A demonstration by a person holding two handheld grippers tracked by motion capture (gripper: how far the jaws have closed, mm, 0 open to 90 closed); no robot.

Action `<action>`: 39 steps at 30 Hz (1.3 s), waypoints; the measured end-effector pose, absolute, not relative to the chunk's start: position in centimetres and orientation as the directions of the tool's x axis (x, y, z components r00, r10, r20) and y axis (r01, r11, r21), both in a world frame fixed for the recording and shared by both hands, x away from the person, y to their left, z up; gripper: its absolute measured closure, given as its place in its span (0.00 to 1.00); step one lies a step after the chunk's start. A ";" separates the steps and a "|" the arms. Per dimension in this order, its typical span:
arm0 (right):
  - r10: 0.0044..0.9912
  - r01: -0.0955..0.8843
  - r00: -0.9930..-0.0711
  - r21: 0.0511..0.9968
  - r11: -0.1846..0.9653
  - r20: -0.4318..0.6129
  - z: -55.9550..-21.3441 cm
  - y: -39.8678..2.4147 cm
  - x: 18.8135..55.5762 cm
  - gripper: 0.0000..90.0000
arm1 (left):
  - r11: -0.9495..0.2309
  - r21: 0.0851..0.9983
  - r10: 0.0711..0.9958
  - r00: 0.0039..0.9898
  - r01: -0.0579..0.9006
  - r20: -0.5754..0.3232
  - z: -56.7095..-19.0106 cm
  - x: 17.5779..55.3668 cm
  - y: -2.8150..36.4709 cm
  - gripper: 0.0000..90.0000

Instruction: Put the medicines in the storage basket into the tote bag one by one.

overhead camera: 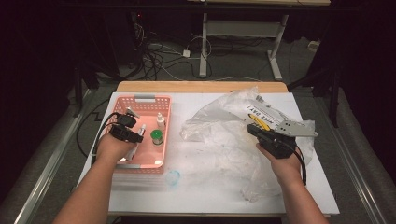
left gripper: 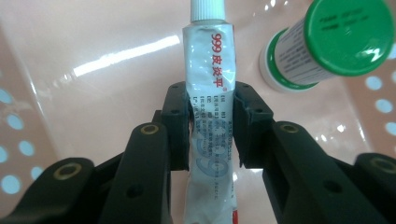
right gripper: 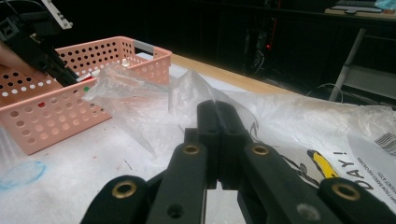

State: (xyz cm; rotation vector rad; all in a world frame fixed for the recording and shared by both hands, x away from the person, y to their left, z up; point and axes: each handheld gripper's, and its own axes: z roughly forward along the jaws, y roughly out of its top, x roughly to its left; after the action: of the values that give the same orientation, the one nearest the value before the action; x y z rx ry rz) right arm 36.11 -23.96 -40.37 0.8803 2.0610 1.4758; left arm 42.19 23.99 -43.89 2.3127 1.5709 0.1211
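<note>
In the left gripper view a silver tube with red print and a white cap lies on the floor of the pink basket. My left gripper is shut on it, a pad pressed against each side of its middle. From the high view, the left gripper reaches down into the basket. My right gripper is shut, pinching a raised fold of the clear plastic bag. In the high view it sits at the bag's right side.
A green-capped white bottle stands in the basket just right of the tube, and a small white bottle stands behind it. A light blue ring lies on the white table in front of the basket. Cables and table legs fill the floor beyond.
</note>
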 end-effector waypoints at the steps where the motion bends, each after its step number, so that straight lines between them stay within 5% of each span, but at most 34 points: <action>1: 0.720 0.234 -0.694 0.947 0.221 0.003 -40.4 -24.0 36.1 1.00 | -0.322 0.339 0.915 0.383 0.884 -0.128 -43.8 42.1 24.1 0.75; 22: 0.719 0.225 -0.695 0.950 0.218 0.000 -40.1 -23.9 35.9 1.00 | -0.231 0.702 0.889 0.440 0.674 -0.130 -40.3 38.1 24.5 0.75; 39: 0.704 0.219 -0.711 0.951 0.219 0.002 -40.1 -23.0 35.6 1.00 | -0.269 0.772 0.852 0.516 0.575 -0.088 -40.5 35.7 22.6 0.75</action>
State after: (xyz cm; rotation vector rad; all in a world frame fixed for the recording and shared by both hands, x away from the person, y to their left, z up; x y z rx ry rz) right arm 35.64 -23.05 -40.07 0.8515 2.0667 1.5005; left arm 35.71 22.60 -40.46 1.9716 1.1662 0.4470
